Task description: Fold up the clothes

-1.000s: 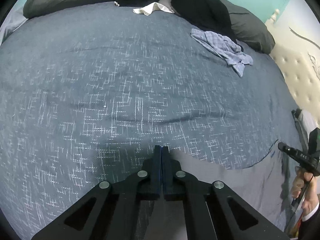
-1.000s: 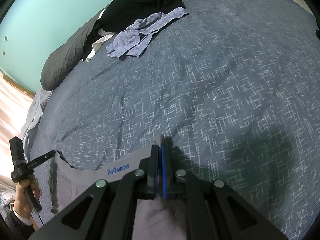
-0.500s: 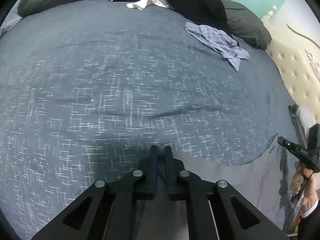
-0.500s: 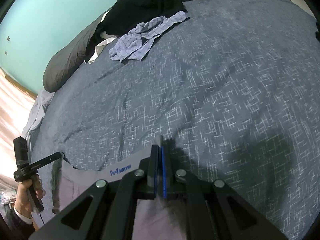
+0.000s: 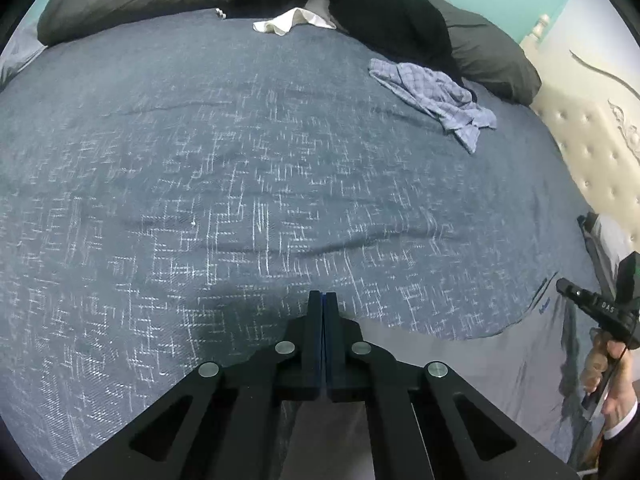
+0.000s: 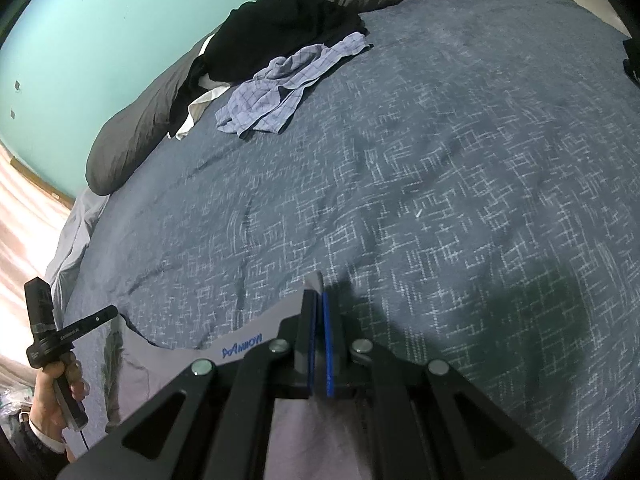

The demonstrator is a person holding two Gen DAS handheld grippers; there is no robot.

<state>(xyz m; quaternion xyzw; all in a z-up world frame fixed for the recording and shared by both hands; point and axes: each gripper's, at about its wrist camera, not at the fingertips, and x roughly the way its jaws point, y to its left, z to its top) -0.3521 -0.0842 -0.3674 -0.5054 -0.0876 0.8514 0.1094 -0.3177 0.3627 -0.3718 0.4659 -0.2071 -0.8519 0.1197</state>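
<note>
The left gripper (image 5: 322,300) had reclamped the grey garment (image 5: 460,356) after briefly parting; the right gripper (image 6: 319,298) stayed clamped, so spreading over the bed (image 5: 240,160) could proceed.

The left gripper (image 5: 322,300) has its fingers pressed together at the near edge of the blue bedspread (image 5: 240,168), over a grey garment (image 5: 480,356). Toward the bedspread's far right corner lies a crumpled checked shirt (image 5: 436,98), with a black garment (image 5: 392,12) and grey pillows (image 5: 492,56) beyond it.
</note>
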